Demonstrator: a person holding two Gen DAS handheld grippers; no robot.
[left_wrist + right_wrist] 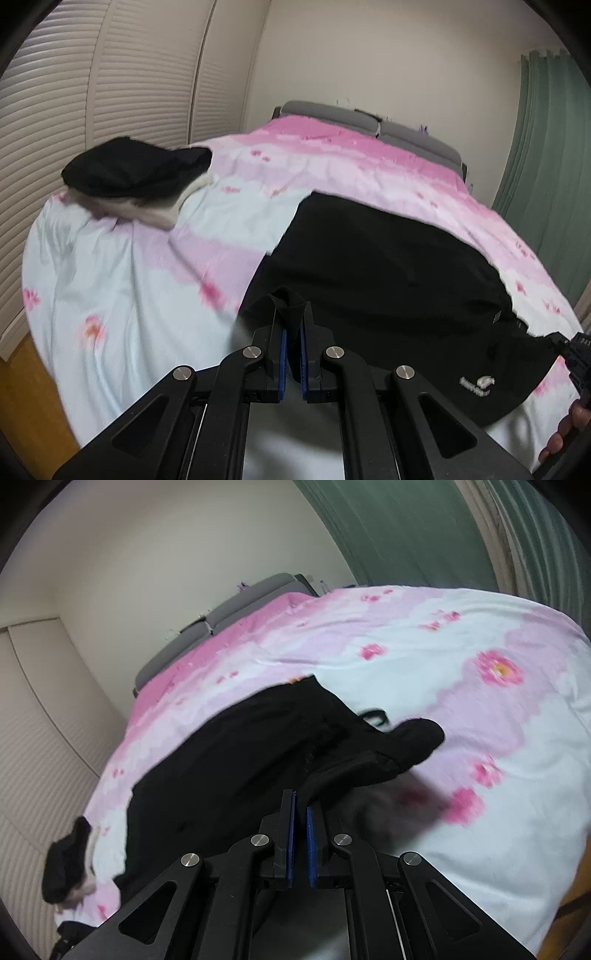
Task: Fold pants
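Black pants (388,266) with a small white logo lie spread on the pink and white floral bedspread (147,258). My left gripper (293,317) is shut on a bunched edge of the pants and lifts it off the bed. In the right wrist view the pants (240,753) stretch from the bed's middle to my right gripper (300,801), which is shut on a fold of the black fabric. A drawstring loop (376,716) lies at the waistband. The right gripper's body shows at the right edge of the left wrist view (580,354).
A stack of folded clothes, black on white (136,181), sits on the bed's far left corner; it also shows in the right wrist view (68,864). Grey headboard (369,125), louvred closet doors (92,92) and green curtains (546,147) surround the bed. Wood floor (26,406) lies below.
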